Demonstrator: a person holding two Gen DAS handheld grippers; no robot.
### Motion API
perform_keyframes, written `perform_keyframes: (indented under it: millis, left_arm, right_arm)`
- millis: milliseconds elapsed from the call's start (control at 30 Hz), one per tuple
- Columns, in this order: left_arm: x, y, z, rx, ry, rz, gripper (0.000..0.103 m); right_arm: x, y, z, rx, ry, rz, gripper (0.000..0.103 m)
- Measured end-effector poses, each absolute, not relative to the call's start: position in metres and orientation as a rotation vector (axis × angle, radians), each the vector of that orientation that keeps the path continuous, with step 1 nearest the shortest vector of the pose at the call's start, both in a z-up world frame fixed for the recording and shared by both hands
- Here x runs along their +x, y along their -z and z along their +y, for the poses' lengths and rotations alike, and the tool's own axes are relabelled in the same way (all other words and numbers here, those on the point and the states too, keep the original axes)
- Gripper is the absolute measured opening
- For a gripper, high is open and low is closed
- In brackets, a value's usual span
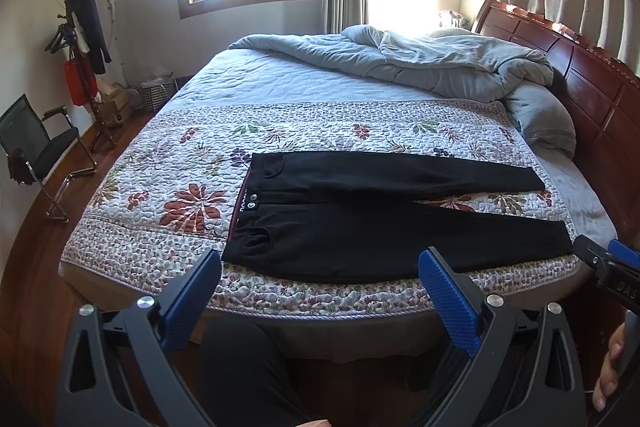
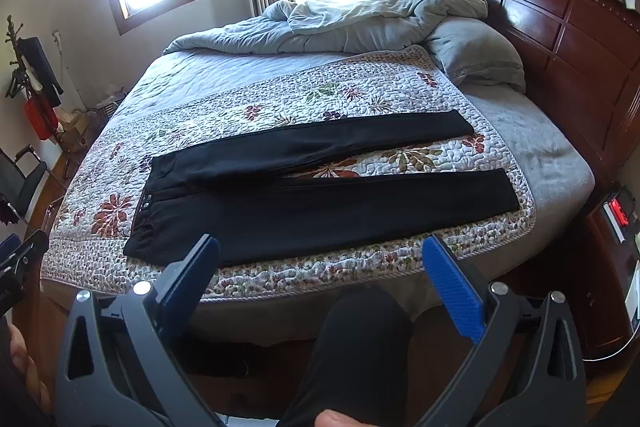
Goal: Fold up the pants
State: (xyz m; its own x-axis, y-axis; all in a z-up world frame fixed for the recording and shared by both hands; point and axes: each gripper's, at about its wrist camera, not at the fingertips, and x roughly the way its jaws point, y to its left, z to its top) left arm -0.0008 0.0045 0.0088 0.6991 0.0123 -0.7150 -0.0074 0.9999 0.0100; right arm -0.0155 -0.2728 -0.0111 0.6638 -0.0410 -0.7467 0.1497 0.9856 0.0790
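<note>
Black pants (image 1: 360, 227) (image 2: 320, 199) lie flat on the floral quilt (image 1: 160, 187) (image 2: 280, 95), waistband to the left, both legs spread apart and running to the right. My left gripper (image 1: 320, 267) is open, held off the bed's near edge, just short of the near leg and waist. My right gripper (image 2: 320, 255) is open too, hovering before the near leg's middle. Nothing is between either pair of blue pads. In the left wrist view the right gripper's tip (image 1: 608, 263) shows at the right edge; in the right wrist view the left gripper (image 2: 20, 259) shows at the left edge.
A rumpled grey duvet (image 1: 420, 63) and pillow (image 2: 476, 55) lie at the far side by the red wooden headboard (image 2: 560, 27). A chair (image 1: 36, 147) and coat stand (image 1: 80, 59) stand left of the bed. A nightstand (image 2: 616, 227) sits right. The person's dark-clad leg (image 2: 360, 347) is below.
</note>
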Motion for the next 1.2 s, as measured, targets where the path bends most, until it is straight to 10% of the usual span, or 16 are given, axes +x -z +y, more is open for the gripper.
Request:
perform_keyframes:
  millis: [1200]
  left_arm:
    - [0.0023,-0.0051,0.0078,-0.003,-0.010,0.801,0.099]
  right_arm:
    - [-0.0130,0.0147,-0.2710,0.129,0.103,0.855,0.101]
